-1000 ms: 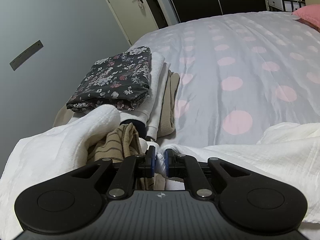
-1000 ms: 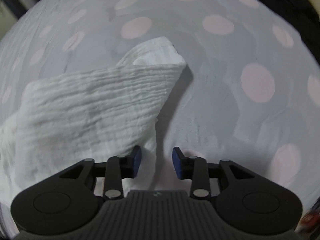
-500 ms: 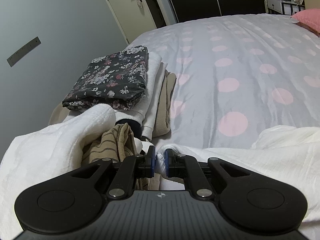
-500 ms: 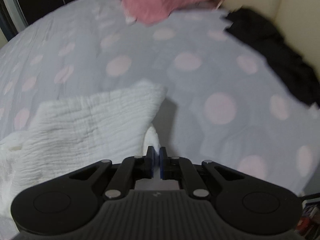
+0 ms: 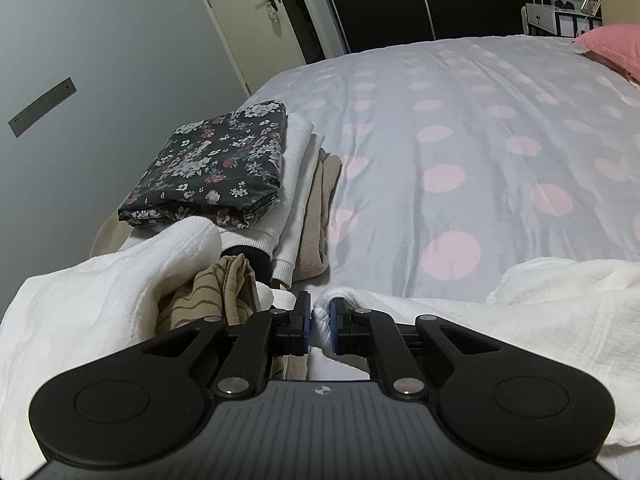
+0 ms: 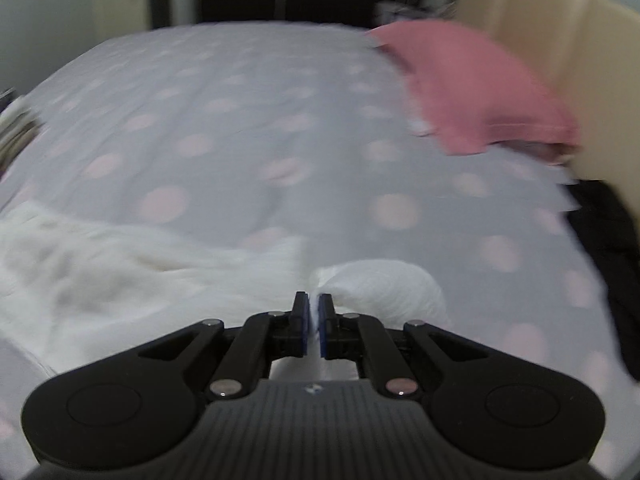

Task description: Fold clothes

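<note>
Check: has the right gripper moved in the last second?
Yes. The right gripper closed on the white cloth and tilted up: the pink pillow and headboard now sit well inside its view.

Left wrist camera sits low at the near edge of the grey duvet with pale pink dots [image 5: 460, 128], looking along its black two-finger left gripper [image 5: 320, 314] up the bed toward the cream door [image 5: 248, 12]. It's very close to the crinkled white cotton garment [image 5: 520, 320], with the stack of folded clothes topped by a dark floral piece [image 5: 216, 164] just ahead on its left.

Right wrist camera rides at the same low height behind the black right gripper [image 6: 314, 312], facing across the same dotted duvet [image 6: 240, 128] toward the pink pillow [image 6: 480, 88] and beige padded headboard [image 6: 560, 48]; picture is blurred.

Both views share the duvet, the white garment [image 6: 100, 264] and that pillow [image 5: 612, 46].
</note>
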Motion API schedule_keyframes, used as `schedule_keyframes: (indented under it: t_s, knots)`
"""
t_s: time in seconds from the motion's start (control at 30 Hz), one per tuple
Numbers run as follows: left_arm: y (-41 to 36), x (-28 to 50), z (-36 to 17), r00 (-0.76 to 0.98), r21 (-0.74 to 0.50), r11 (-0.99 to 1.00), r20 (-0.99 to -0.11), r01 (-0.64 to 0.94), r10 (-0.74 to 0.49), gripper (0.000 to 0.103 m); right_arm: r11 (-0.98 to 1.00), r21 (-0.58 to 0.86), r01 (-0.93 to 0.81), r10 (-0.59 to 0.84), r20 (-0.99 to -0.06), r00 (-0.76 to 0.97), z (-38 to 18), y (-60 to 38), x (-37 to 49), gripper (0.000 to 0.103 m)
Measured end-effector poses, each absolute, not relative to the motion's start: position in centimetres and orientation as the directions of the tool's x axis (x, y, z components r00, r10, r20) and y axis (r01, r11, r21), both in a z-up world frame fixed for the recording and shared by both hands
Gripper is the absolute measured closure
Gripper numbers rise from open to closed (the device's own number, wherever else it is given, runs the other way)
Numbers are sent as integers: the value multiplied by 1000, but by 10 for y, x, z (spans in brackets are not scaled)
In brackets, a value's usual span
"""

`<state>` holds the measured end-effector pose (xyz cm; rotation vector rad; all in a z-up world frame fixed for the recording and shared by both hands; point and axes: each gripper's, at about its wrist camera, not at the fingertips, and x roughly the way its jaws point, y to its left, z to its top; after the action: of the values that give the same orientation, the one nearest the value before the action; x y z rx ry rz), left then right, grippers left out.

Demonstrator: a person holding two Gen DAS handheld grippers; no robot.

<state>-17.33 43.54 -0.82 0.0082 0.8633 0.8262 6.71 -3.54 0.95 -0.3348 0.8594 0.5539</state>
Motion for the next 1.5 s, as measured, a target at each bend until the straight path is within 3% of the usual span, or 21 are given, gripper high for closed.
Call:
schedule_keyframes:
  t_s: [0.03, 0.1, 0.17, 0.33, 0.47, 0.77, 1.0, 1.03, 1.07, 1.1, 1.27, 1.5]
  knots:
    - [436, -174, -8, 368, 319, 698, -670, -641, 644, 95, 802, -44, -596, 329, -800, 501, 4, -27, 66, 94]
    - [436, -175, -8, 369, 312, 699, -673, -644, 641, 95, 803, -13, -596, 345, -805, 482, 6, -26, 66, 74]
    - [436, -176, -7, 375, 306, 703, -674, -642, 636, 95, 810, 14, -587, 358, -804, 475, 10, -30, 68, 63]
    - [435, -175, -6, 390, 295, 714, -676, -634, 626, 95, 850, 17, -527, 338, -785, 519, 29, -59, 78, 63]
    - [435, -175, -5, 394, 289, 717, -677, -634, 622, 95, 847, -63, -528, 276, -797, 537, 31, -82, 84, 63]
    - [434, -173, -7, 376, 300, 710, -684, -637, 626, 95, 712, -121, -692, 236, -886, 398, -16, -99, 79, 64]
    - [435, -171, -10, 367, 308, 707, -686, -636, 629, 95, 665, -160, -729, 236, -882, 408, -51, -72, 87, 69]
    - [435, -171, -10, 367, 306, 707, -686, -638, 628, 95, 673, -167, -720, 232, -877, 420, -52, -71, 90, 76]
    - [435, -172, -10, 367, 303, 706, -687, -641, 628, 95, 682, -175, -710, 225, -874, 431, -53, -70, 92, 96]
    - [435, -173, -10, 367, 300, 705, -687, -643, 627, 95, 690, -183, -700, 219, -870, 442, -54, -69, 95, 99]
    - [436, -176, -8, 380, 285, 703, -680, -652, 628, 95, 777, -216, -591, 163, -838, 521, -28, -92, 109, 100]
    - [436, -179, 9, 426, 255, 676, -611, -692, 667, 95, 891, -337, -304, -44, -731, 680, 42, -159, 150, 100]
